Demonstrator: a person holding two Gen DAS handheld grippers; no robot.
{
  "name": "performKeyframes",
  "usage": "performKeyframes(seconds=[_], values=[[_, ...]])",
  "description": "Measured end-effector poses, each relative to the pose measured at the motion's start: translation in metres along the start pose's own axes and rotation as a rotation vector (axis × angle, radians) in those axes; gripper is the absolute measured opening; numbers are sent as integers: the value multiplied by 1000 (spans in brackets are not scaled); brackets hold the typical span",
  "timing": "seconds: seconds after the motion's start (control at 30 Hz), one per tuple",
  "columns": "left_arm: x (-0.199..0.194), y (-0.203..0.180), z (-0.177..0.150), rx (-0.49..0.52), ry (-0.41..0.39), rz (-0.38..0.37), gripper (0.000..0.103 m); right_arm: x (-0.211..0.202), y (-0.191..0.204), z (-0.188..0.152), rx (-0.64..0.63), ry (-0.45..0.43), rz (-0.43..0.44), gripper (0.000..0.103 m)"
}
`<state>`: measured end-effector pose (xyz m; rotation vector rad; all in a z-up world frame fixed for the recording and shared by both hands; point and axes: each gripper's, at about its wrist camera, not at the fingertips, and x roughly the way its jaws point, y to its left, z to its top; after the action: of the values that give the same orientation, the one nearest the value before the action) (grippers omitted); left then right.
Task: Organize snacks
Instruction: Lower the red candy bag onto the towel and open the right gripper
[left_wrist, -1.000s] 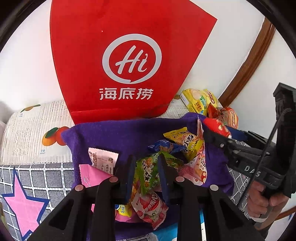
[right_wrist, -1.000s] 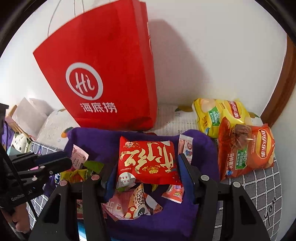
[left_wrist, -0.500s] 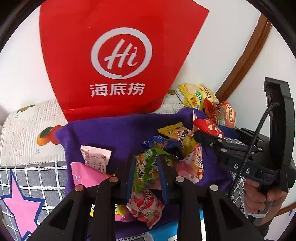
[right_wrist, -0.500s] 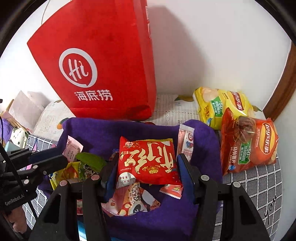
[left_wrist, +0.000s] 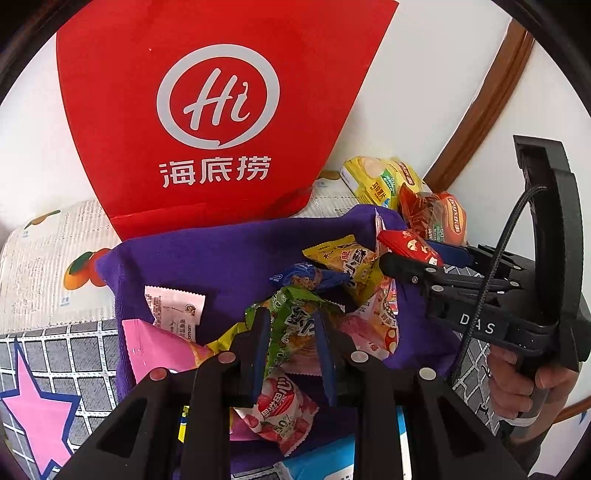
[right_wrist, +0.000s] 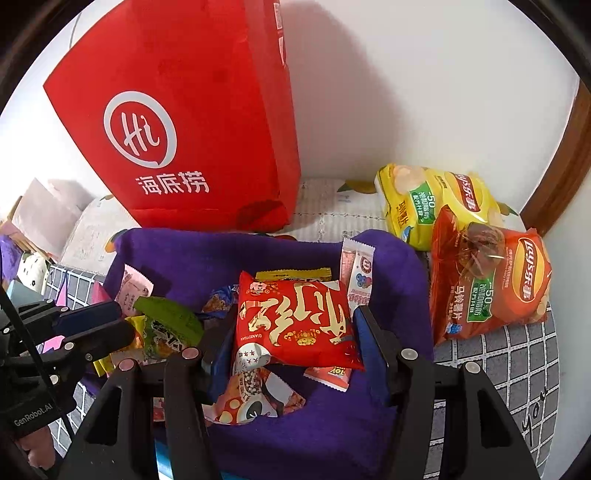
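Observation:
A purple fabric bin (left_wrist: 221, 258) (right_wrist: 221, 254) holds several small snack packets. My left gripper (left_wrist: 291, 332) is shut on a green snack packet (left_wrist: 295, 306) just above the pile. It also appears at the left edge of the right wrist view, where the left gripper (right_wrist: 99, 325) grips the green packet (right_wrist: 166, 325). My right gripper (right_wrist: 293, 317) is shut on a red packet with gold lettering (right_wrist: 291, 332) over the bin's right half. From the left wrist view the right gripper (left_wrist: 406, 258) pinches that red packet (left_wrist: 406, 240).
A tall red paper bag (left_wrist: 221, 110) (right_wrist: 184, 129) stands against the white wall behind the bin. A yellow chip bag (right_wrist: 432, 203) and an orange chip bag (right_wrist: 491, 280) lie to the right. A person's hand (left_wrist: 517, 380) holds the right gripper's handle. Brown wooden trim (left_wrist: 480, 110) runs up the right.
Both grippers keep their packets. The red bag has drifted slightly left in each view as the wrists tilted a little; the pile looks the same.

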<state>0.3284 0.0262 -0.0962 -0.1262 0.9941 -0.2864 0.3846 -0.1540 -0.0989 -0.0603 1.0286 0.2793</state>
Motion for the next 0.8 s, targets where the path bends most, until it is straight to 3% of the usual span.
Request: performKeyframes(seconds=[0.8], values=[[-8,28,4,-86,-9,-4,23,27,18,-5,-40,78,35,60]])
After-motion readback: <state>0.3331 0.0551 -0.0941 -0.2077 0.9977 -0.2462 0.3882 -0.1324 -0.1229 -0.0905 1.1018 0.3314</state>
